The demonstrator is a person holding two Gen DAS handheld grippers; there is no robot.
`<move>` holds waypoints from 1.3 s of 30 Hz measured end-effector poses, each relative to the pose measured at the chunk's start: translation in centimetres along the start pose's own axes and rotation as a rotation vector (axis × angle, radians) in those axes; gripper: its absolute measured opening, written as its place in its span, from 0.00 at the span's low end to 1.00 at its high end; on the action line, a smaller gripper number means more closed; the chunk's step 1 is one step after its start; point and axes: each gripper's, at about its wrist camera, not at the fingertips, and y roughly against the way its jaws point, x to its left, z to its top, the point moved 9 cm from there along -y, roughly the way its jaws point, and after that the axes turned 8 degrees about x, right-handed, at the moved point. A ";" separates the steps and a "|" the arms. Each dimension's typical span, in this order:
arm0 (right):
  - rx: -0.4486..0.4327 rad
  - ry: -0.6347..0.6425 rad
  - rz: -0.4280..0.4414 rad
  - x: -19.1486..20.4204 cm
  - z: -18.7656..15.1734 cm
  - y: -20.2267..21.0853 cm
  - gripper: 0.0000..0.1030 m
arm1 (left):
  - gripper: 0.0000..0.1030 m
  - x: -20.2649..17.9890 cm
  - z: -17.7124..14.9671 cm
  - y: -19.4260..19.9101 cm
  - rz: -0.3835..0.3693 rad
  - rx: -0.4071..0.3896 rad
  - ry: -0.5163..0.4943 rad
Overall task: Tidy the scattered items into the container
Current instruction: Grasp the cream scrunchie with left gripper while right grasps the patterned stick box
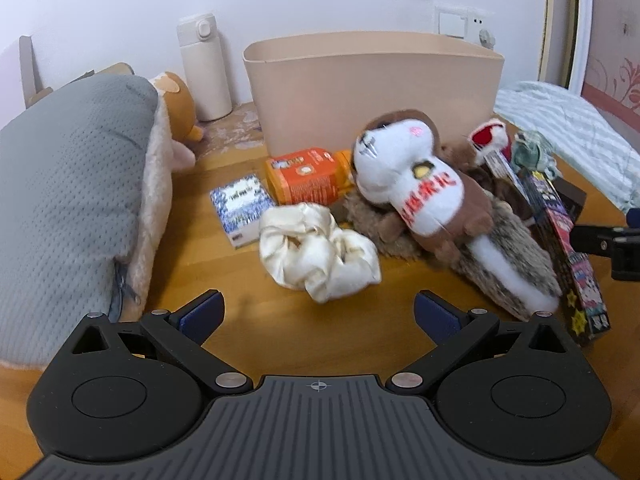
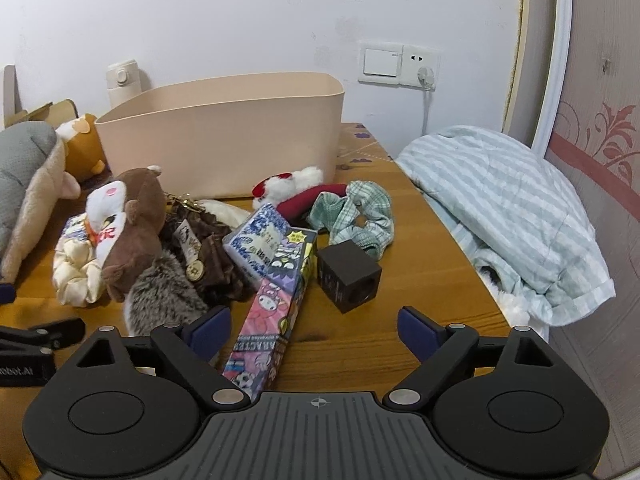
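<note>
I have both tongs hanging over the glossy wooden tabletop (image 1: pixel 224 280). My left tongs (image 1: pixel 318 312) stand wide with nothing between the blue pads, and just ahead of them lies a crumpled cream satin scrunchie (image 1: pixel 316 254). My right tongs (image 2: pixel 314 330) are also spread wide and grip nothing; the near end of a long glossy cartoon-printed carton (image 2: pixel 272 316) lies on the tabletop between their fingers, close to the left one, though I cannot tell whether it touches.

The smooth beige oval plastic container (image 1: pixel 374 88) stands at the back near the wall, its inside hidden from me in both views. Before it the items lie scattered in a heap: a brown-and-white plush hamster in a lettered bib (image 1: pixel 416 184) lies on a shaggy grey-brown fur piece (image 1: pixel 508 264), an orange plastic bottle (image 1: pixel 308 180) lies on its side, and a small blue-and-white patterned box (image 1: pixel 242 206) sits left of it. In the right view I see a matte dark cube with a round hole (image 2: pixel 348 276), a green checked fabric scrunchie (image 2: pixel 356 212), a red-and-white fluffy plush (image 2: pixel 296 188) and a brown pleated pouch with a gold charm (image 2: pixel 208 256), partly buried.

Motion blurs the left view, so I cannot read the printing. A grey mesh-topped cushion (image 1: pixel 68 184) is cut off at the left edge.
</note>
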 end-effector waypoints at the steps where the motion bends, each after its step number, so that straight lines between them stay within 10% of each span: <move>1: 0.003 -0.001 -0.007 -0.1 0.1 -0.2 0.89 | 1.00 0.2 0.2 -0.2 -0.004 -0.001 0.002; 20: 0.138 0.013 0.025 1.6 -0.3 -4.4 0.70 | 0.96 1.4 3.3 -6.1 -0.024 0.046 0.116; 29: 0.120 0.006 0.023 0.9 -0.2 -4.0 0.22 | 0.51 -0.3 3.7 -5.4 -0.057 0.015 0.043; 39: 0.126 -0.007 0.083 0.2 -0.7 -3.3 0.20 | 0.16 -1.5 2.7 -4.0 -0.025 0.018 0.008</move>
